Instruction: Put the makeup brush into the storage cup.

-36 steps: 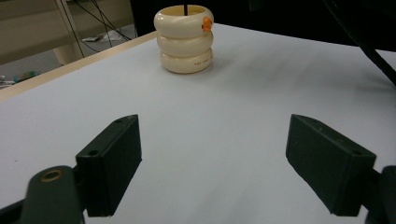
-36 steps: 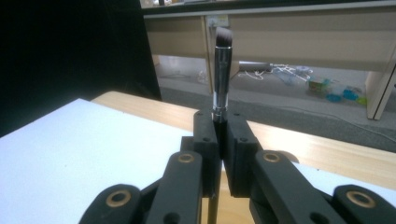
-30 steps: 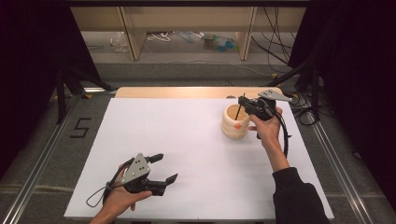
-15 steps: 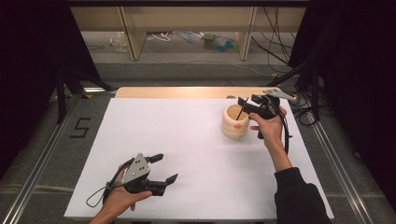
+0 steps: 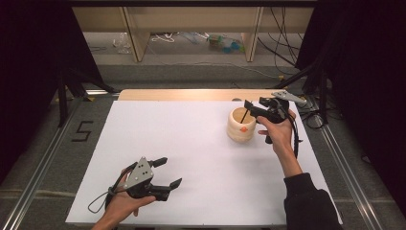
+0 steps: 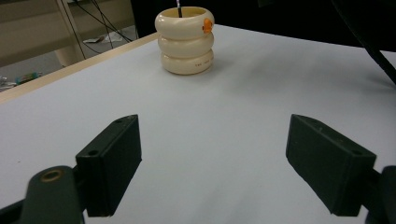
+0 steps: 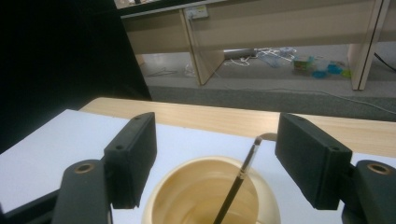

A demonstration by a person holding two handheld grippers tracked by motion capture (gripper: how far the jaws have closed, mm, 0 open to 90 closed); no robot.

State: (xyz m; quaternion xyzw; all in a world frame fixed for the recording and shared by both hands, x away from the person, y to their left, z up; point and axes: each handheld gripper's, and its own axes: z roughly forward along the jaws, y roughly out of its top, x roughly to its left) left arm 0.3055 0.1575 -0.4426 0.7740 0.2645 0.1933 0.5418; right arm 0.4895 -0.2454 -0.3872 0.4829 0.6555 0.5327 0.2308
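Above the pot [image 5: 241, 125], the right gripper [image 7: 215, 154] has just been opening; the brush [image 7: 243, 175] stands released inside, only withdrawal seemingly left. Left gripper [image 5: 165, 171] gapes idle.

Black-bodied left gripper [image 5: 165, 173], grey 3-cornered plate on top, black cable looping behind. Right gripper [image 5: 249, 106] likewise black, grey-plated, cabled. 2 blocky black jaws each, brass-ringed holes at base. Black sleeve [image 5: 306, 203], right forearm.
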